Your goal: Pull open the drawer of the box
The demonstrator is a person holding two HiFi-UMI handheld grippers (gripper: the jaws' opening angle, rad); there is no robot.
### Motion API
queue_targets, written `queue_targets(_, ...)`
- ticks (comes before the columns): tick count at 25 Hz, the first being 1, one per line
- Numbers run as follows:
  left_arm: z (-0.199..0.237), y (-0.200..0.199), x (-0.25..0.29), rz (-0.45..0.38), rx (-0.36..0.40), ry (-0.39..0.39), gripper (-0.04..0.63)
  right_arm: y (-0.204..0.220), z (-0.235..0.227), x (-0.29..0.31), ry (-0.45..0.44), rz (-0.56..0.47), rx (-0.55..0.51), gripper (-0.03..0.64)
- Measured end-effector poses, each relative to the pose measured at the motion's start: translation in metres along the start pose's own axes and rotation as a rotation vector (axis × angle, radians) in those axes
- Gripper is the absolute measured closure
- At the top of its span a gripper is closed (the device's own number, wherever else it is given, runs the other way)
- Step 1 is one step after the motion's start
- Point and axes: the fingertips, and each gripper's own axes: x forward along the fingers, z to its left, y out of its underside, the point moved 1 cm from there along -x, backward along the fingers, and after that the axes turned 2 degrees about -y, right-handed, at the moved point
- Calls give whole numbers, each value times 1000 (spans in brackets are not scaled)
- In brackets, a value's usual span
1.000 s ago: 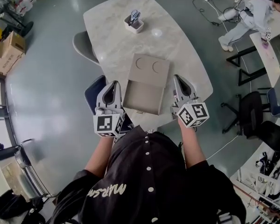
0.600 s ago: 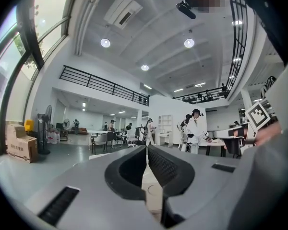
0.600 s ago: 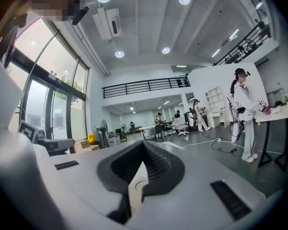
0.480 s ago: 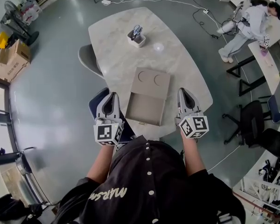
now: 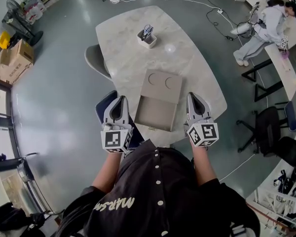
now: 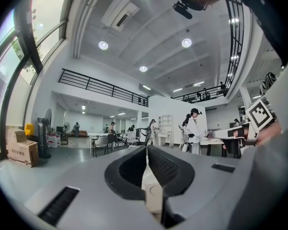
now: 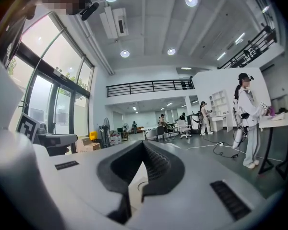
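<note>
A beige box (image 5: 161, 81) with two round hollows in its lid lies on the pale marble table (image 5: 128, 48). Its drawer (image 5: 152, 113) stands pulled out toward the table's near edge and looks empty. My left gripper (image 5: 121, 99) hovers just left of the drawer, shut with nothing in it. My right gripper (image 5: 192, 96) hovers just right of the drawer, also shut and holding nothing. In the left gripper view the left gripper (image 6: 147, 147) has its jaws together, with a bit of the box (image 6: 153, 195) below them. The right gripper (image 7: 143, 143) is likewise closed in the right gripper view.
A white holder with scissors (image 5: 147, 36) stands at the table's far end. A grey chair (image 5: 95, 60) sits at the table's left side and a blue chair (image 5: 103, 108) under my left gripper. Another person (image 5: 266, 23) works at a desk at the far right.
The head view has shifted slightly. Both grippers stay shut on either side of the open drawer, hardly moved.
</note>
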Motion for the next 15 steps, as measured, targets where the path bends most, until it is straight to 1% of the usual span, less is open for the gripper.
queue_targets(7,0,4,-1,6,7,-6,574,0,6,2,-18,2,-11,620)
queue_targets(15,-5,-1,-1,-4,3,-1,572,-2,9,4,-26,9,-23,620)
